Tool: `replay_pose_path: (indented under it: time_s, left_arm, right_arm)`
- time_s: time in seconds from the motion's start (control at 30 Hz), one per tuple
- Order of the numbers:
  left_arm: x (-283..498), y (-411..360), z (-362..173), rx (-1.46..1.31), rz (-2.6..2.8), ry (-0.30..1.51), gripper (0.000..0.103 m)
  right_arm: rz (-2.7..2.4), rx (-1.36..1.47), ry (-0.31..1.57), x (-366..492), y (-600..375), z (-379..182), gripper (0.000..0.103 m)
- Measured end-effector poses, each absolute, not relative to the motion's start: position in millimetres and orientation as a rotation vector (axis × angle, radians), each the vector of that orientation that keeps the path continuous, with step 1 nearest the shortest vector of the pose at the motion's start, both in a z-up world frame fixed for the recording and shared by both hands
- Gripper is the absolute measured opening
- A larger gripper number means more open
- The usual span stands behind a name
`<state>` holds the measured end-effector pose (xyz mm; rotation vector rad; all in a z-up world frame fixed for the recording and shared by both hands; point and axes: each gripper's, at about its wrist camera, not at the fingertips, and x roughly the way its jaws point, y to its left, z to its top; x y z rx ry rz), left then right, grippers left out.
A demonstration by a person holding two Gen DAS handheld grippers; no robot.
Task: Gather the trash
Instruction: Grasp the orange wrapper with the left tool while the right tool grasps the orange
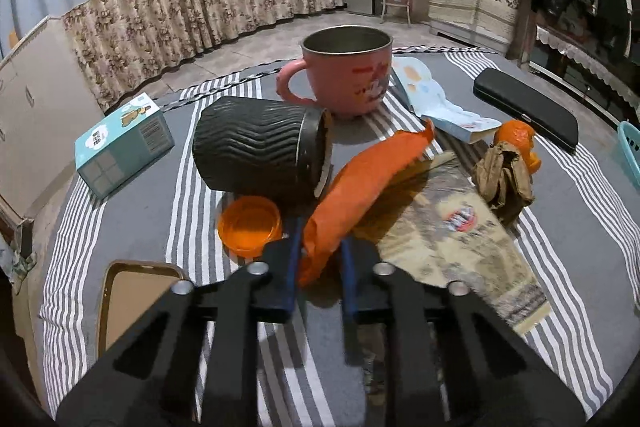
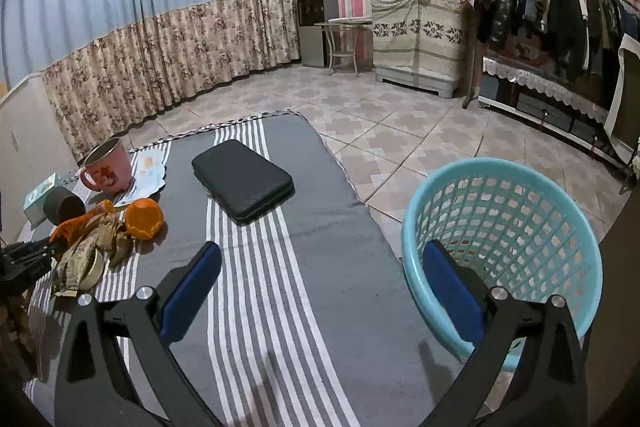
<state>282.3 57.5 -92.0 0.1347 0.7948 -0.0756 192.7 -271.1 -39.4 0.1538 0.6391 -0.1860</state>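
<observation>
My left gripper is shut on the near end of a long orange paper wrapper, which slants up and away over the striped cloth. Under and beside the wrapper lie a flat printed beige packet, a crumpled brown paper and an orange peel. An orange plastic lid sits just left of the fingers. My right gripper stands open and empty over the cloth, its right finger in front of the teal basket. The same wrapper shows at the far left of the right wrist view.
A black ribbed cup lies on its side behind the lid, with a pink mug upright beyond it. A teal box, a pale printed booklet, a black case and a brown tray also rest on the cloth.
</observation>
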Motion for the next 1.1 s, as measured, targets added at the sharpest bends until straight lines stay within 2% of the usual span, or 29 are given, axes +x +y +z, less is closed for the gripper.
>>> replay_pose_path:
  time_s: [0.2,0.5,0.8,1.1]
  left_arm:
    - [273,63,-85,0.113,-0.081,0.77,0.01]
    - [257,85,-65,0.091,-0.086,0.731,0.009]
    - [241,110,-32,0.103,-0.061,0.659,0.009]
    - [232,137,-26,0.086,-0.031,0.652,0.009]
  right_arm:
    - [-0.179,0.123,0.65,196,-265,-42,0.098]
    - [-0.122,0.112,0.669,210,-248,-40,0.098]
    - [-0.015,0.011,0.672,245,-184,-44,0.098]
    - [0.069,0.0,0.746,305,-128,-62,0.098]
